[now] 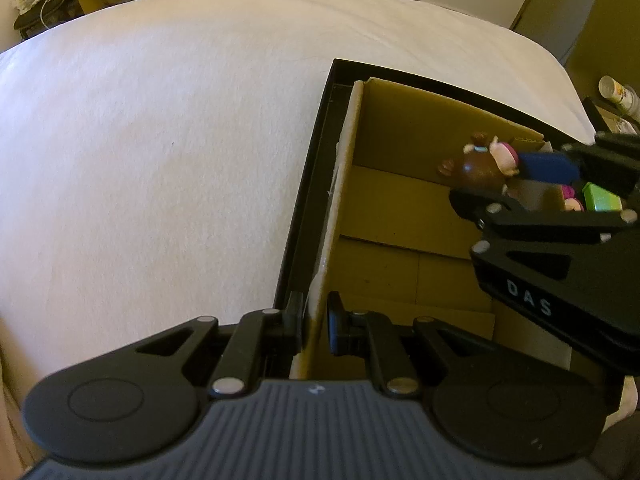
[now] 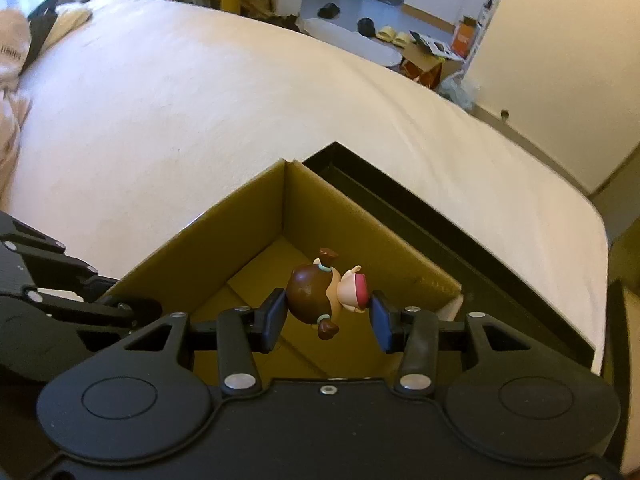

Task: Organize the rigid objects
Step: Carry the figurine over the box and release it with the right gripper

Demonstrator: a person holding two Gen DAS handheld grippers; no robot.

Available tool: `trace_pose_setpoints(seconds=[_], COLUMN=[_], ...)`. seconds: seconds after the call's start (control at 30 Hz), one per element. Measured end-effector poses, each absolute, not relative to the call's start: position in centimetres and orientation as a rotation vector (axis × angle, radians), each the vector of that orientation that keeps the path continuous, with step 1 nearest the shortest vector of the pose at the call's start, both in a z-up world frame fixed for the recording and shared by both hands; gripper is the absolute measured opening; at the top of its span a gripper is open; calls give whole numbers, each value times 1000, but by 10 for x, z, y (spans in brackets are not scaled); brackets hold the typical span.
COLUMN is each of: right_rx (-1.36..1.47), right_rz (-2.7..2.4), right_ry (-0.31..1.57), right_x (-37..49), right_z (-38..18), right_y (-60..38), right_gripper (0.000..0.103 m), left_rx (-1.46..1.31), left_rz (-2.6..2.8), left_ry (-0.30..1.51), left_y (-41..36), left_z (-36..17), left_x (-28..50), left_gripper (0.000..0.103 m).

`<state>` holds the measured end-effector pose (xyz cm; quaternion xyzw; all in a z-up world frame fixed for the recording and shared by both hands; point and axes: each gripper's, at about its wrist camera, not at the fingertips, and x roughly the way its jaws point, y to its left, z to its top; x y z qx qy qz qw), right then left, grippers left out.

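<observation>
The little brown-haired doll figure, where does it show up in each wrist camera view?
Left wrist: the doll figure is at the right edge, sideways at the right gripper tips.
Right wrist: the doll figure is at centre, between the right gripper fingers, over the box.
Shared landmark: the cardboard box.
</observation>
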<state>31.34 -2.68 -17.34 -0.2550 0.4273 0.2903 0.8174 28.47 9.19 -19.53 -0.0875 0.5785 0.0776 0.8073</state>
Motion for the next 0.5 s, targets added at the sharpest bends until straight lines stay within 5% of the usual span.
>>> trace_pose_setpoints(seconds=[0.2, 0.5], right_rx=[-569, -506], right_rz=[616, 600], right_ry=[835, 855], right_x=[310, 302], right_z=[-164, -150], right_y=[-26, -45], right_gripper=[56, 56], left_rx=[-191, -178], left_rz=[163, 165], left_ry=[1241, 1239], left_y=[95, 92], left_z=[-197, -199], left_x=[285, 287], left_gripper=[11, 11])
